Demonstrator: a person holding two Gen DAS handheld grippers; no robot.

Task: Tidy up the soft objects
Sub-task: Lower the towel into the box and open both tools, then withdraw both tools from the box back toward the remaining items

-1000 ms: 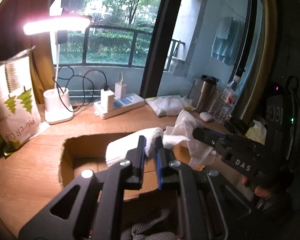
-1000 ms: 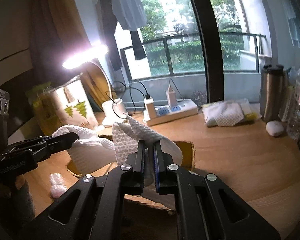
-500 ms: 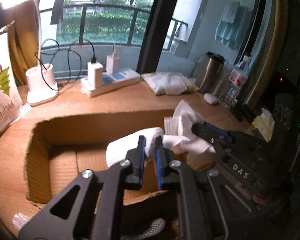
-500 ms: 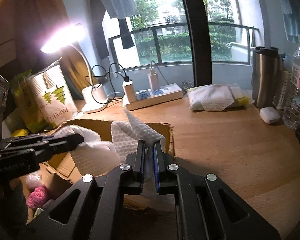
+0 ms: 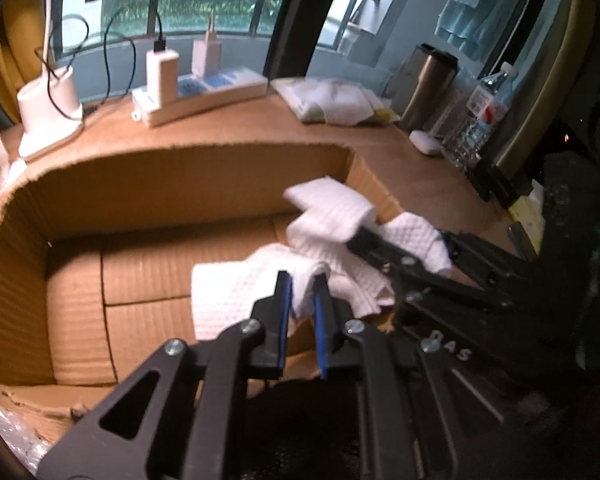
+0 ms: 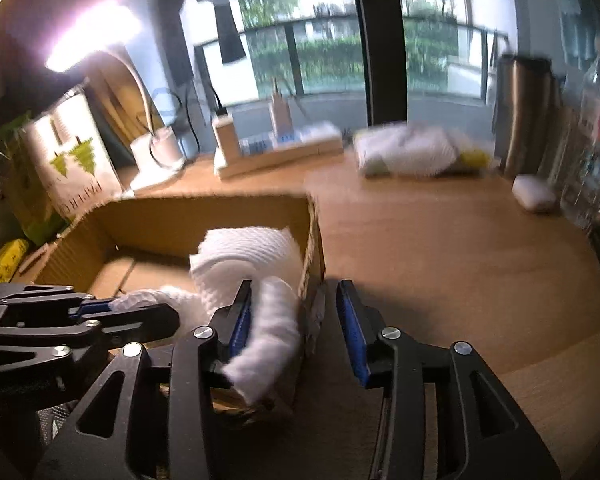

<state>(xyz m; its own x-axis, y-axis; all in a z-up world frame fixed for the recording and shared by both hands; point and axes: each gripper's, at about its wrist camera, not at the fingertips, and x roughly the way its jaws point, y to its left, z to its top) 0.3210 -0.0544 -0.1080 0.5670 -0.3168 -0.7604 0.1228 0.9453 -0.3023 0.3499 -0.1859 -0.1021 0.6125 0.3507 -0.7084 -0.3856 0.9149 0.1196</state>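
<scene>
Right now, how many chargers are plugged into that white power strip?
2: a square white charger with a black cable at the power strip's left end, and a slimmer one beside it, mid-strip.

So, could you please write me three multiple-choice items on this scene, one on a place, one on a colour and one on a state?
1. Where does the white cloth lie?
A. In the cardboard box
B. On the power strip
C. Beside the steel flask

2. What colour are the pads on the right gripper?
A. Red
B. Blue
C. Green

3. How do the right gripper's jaws stand?
A. Apart, no longer pinching the cloth
B. Shut on the box wall
C. Shut on a bottle

Answers:
1 A, the cloth rests on the box floor.
2 B, blue strips line both fingers.
3 A, the jaws are opening, and the cloth touches only one pad.
</scene>
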